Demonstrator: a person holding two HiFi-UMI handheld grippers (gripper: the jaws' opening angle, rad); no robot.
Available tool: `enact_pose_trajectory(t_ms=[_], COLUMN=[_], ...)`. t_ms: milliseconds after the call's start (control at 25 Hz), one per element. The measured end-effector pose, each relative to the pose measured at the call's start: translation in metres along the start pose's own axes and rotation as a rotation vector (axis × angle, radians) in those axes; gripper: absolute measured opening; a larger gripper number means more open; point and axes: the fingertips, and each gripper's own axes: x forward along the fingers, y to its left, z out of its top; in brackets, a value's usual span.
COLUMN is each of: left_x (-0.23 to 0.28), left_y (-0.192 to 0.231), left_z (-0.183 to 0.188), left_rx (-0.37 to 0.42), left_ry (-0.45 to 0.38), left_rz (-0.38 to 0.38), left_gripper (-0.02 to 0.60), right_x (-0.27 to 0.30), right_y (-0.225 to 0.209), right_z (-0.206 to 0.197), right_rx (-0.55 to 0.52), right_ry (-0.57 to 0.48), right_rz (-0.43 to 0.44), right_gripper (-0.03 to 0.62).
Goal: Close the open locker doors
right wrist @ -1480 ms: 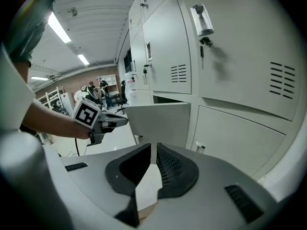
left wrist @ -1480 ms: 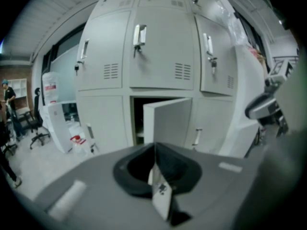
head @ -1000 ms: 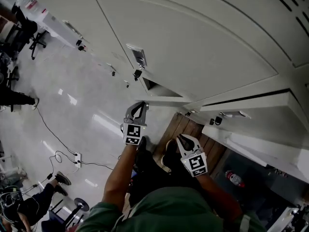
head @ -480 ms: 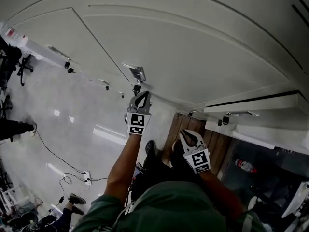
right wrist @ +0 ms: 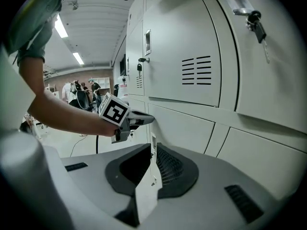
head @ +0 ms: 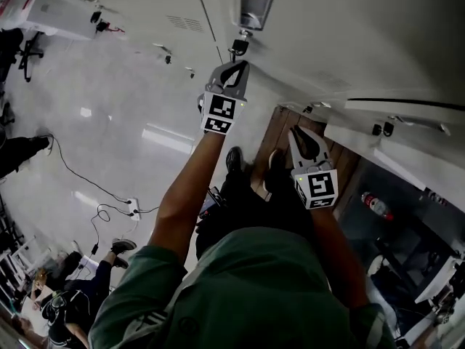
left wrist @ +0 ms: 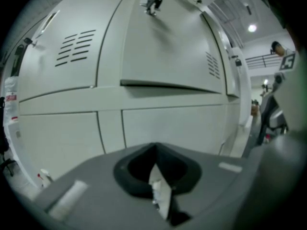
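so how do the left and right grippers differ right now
The left gripper reaches farther out, its tip just below a hanging key; the right gripper is held back nearer the body. The right sits beside an open locker door; the left does not. Both are empty, jaws together.

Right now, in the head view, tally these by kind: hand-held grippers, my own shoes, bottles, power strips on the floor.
Hand-held grippers: 2, left and right
Shoes, yours: 2
Bottle: 1
Power strip: 1
Total: 6
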Motion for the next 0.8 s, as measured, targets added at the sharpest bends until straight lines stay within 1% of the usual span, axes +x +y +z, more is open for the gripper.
enact_pose_trajectory(t_ms=[200,360,640,800], left_x=[-0.002,-0.01,-0.057,-0.089], left_y=[0.0,-0.003,-0.001,0.003], left_z=[0.002,0.009,0.016,0.038], left_rx=[0.015,0.033,0.084,0.118], left_ry=[0.002,-0.011,-0.011,-0.045], left_rz=[-0.013,-0.028,-0.05,-0.051], left_gripper=[0.005,0.005,0.005,0.005], right_x=[0.004,-0.001,-0.017,-0.028], right_y=[0.009,0.006,0.009,0.016], right_z=[0.011,0.017,0.035,0.056], right_rx=[-0.007,-0.014,-0.002,-0.005], right_ry=[-0.017,-0.027,-0.057,-0.102], right_rz=[0.003,-0.011,-0.038,-0.033], right_gripper=[0.035,0.035,0.031,0.028])
